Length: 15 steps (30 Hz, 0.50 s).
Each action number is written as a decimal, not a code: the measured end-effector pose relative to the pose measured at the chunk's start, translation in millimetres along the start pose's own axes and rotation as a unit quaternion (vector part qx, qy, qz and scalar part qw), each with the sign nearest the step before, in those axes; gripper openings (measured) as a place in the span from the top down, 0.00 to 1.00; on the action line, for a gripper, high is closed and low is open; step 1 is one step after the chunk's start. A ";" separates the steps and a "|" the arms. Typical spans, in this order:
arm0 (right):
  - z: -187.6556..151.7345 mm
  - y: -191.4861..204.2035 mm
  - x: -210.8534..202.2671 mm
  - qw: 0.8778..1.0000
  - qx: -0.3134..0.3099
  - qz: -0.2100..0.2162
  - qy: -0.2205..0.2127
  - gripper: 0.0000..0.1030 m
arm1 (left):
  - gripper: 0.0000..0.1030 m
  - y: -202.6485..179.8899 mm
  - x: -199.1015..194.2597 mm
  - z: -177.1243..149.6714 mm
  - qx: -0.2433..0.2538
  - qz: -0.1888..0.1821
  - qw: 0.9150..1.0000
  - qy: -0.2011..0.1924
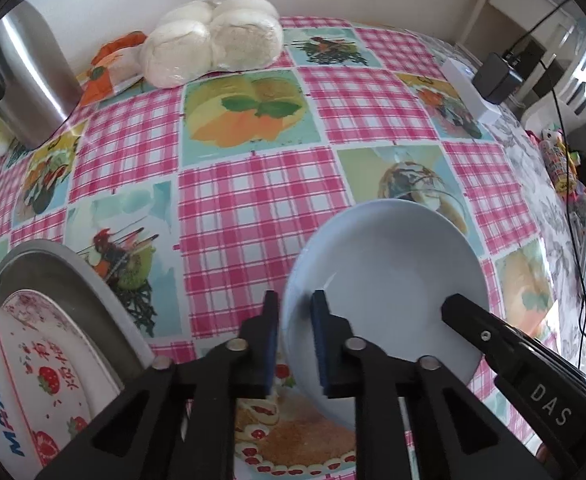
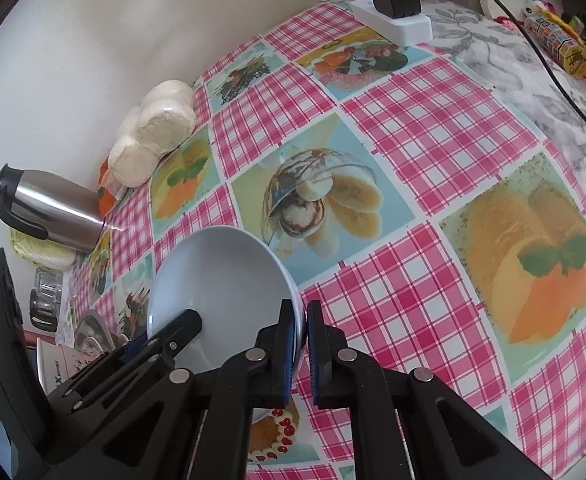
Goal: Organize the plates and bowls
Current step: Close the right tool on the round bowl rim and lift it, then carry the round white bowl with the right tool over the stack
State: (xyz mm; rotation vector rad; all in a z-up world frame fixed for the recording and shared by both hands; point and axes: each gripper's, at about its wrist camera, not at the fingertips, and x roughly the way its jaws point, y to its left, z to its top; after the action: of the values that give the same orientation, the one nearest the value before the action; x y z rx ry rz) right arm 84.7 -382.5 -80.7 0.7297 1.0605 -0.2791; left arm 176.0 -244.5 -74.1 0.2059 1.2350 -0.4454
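Both grippers clamp the pale blue plate [image 1: 389, 280] by opposite rims: the left gripper [image 1: 295, 320] on its left edge, the right gripper [image 2: 300, 332] on its right edge. Left of the left gripper sit a strawberry-printed bowl [image 1: 33, 380] and a metal dish [image 1: 65, 276]. Ahead of them on the checked tablecloth [image 1: 253, 208], well apart, lie bagged buns [image 1: 213, 40] and a steel flask [image 2: 53, 212].

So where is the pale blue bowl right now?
The bowl sits low centre in both wrist views, on the checked tablecloth, its rim pinched on opposite sides by both hand-held grippers.
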 end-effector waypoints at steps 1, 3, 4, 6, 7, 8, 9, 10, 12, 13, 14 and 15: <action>0.1 0.4 0.5 1.000 0.000 0.000 0.000 0.93 | 0.86 -1.6 -0.5 -0.2 0.004 0.003 1.000 -0.004; 0.1 1.2 1.3 1.000 -0.003 -0.005 0.001 0.93 | 0.86 -3.0 -1.1 -0.6 0.009 0.005 1.000 -0.008; -0.1 1.8 1.8 1.000 -0.005 -0.006 0.003 0.93 | 0.86 -2.3 -1.7 -1.1 0.008 0.004 1.000 -0.009; -0.3 2.5 1.9 1.000 -0.008 -0.008 0.003 0.93 | 0.86 -2.2 -2.6 -1.3 0.008 0.003 1.000 -0.012; -0.2 3.2 2.6 1.000 -0.007 -0.008 0.004 0.93 | 0.86 -2.1 -3.5 -1.5 0.008 0.001 1.000 -0.013; -0.6 3.3 2.6 1.000 -0.007 -0.008 0.005 0.93 | 0.86 -2.3 -4.3 -1.1 0.008 -0.001 1.000 -0.015; -0.6 3.0 2.4 1.000 -0.006 -0.008 0.006 0.93 | 0.86 -2.4 -5.9 -1.0 0.007 -0.003 1.000 -0.017; -0.5 2.5 2.2 1.000 -0.004 -0.007 0.008 0.93 | 0.86 -2.7 -7.8 -0.8 0.007 -0.004 1.000 -0.018; -0.3 1.3 1.3 1.000 0.000 -0.003 0.010 0.93 | 0.86 -3.4 -12.4 -1.4 0.008 -0.005 1.000 -0.023; -0.9 0.2 -1.4 1.000 0.001 -0.001 0.009 0.93 | 0.86 -3.5 -15.9 -1.4 0.008 -0.005 1.000 -0.026; -0.7 0.8 -3.6 1.000 0.001 0.001 0.007 0.93 | 0.86 -3.5 -18.7 -1.2 0.008 -0.006 1.000 -0.029; -0.8 1.4 -7.1 1.000 0.000 0.003 0.004 0.92 | 0.86 -2.5 -22.9 -0.8 0.005 -0.008 0.999 -0.034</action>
State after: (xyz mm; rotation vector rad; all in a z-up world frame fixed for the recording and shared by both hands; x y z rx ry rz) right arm 81.5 -381.9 -74.2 0.7351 1.0664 -0.2716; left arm 168.2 -241.5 -52.6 0.1882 1.1688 -0.4697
